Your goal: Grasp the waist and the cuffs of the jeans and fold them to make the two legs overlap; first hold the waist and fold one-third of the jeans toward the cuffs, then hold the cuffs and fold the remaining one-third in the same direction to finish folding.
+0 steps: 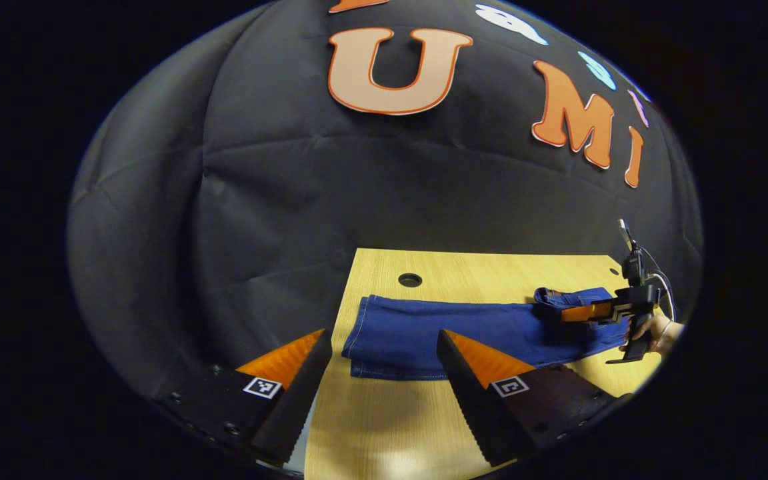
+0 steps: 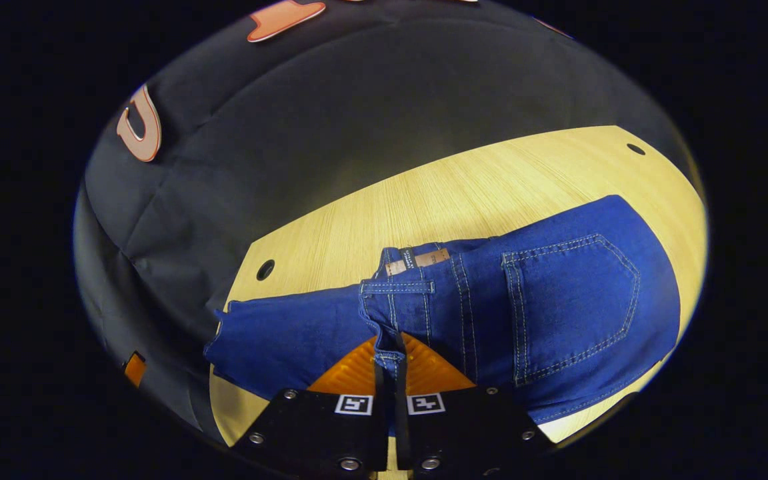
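Jeans [image 1: 437, 330] are lying lengthwise across the wooden table [image 1: 384, 427], legs already overlapping. Right gripper [image 2: 389, 357] is clamping down on the waistband edge, both fingers pinching denim, lifting it slightly, probably. Left gripper [image 1: 381, 350] is hovering with jaws spread wide near the cuff end, holding nothing. A hand [image 1: 654, 330] is gripping the right tool
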`<move>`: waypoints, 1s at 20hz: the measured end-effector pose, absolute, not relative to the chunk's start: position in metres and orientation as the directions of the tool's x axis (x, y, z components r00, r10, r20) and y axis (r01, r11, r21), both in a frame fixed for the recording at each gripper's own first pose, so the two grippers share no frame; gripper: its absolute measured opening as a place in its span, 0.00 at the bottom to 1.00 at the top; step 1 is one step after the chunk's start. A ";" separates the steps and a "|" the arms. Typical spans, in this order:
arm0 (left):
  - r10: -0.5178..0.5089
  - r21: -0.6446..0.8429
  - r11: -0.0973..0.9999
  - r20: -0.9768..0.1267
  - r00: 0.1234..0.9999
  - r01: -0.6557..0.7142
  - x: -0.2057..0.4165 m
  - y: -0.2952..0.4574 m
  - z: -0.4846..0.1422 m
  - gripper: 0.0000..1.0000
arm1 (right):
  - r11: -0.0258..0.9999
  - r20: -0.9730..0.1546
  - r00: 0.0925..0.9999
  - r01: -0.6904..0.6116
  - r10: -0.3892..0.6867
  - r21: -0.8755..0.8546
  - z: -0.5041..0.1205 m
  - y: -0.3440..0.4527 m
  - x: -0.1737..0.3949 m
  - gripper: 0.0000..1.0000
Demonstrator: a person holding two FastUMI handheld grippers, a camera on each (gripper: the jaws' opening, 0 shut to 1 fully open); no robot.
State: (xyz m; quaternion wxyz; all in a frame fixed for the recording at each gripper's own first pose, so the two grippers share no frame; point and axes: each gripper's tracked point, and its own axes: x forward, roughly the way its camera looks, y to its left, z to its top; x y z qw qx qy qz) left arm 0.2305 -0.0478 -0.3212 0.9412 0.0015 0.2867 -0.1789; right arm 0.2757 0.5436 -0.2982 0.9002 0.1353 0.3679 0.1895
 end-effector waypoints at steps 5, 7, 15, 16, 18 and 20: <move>-0.384 -0.363 0.914 -0.631 0.674 0.181 0.238 -0.047 -0.381 0.99 | 0.891 -0.588 0.671 -0.300 0.452 0.342 -0.259 0.524 0.264 0.96; -0.399 -0.510 0.860 -0.668 0.628 0.005 0.233 -0.043 -0.399 0.98 | 0.894 -0.570 0.689 -0.336 0.448 0.296 -0.238 0.507 0.260 0.96; -0.358 -0.634 0.671 -0.731 0.581 -0.384 0.250 -0.017 -0.432 0.98 | 0.900 -0.508 0.745 -0.383 0.433 0.207 -0.172 0.446 0.257 0.96; -0.361 -0.636 0.666 -0.732 0.578 -0.391 0.254 -0.019 -0.435 0.97 | 0.903 -0.508 0.747 -0.379 0.428 0.202 -0.168 0.440 0.259 0.96; -0.352 -0.628 0.666 -0.741 0.572 -0.403 0.257 -0.021 -0.440 0.97 | 0.908 -0.516 0.749 -0.367 0.416 0.200 -0.168 0.425 0.261 0.96; -0.363 -0.645 0.646 -0.730 0.579 -0.408 0.264 -0.029 -0.436 0.98 | 0.914 -0.530 0.745 -0.349 0.405 0.208 -0.170 0.414 0.261 0.96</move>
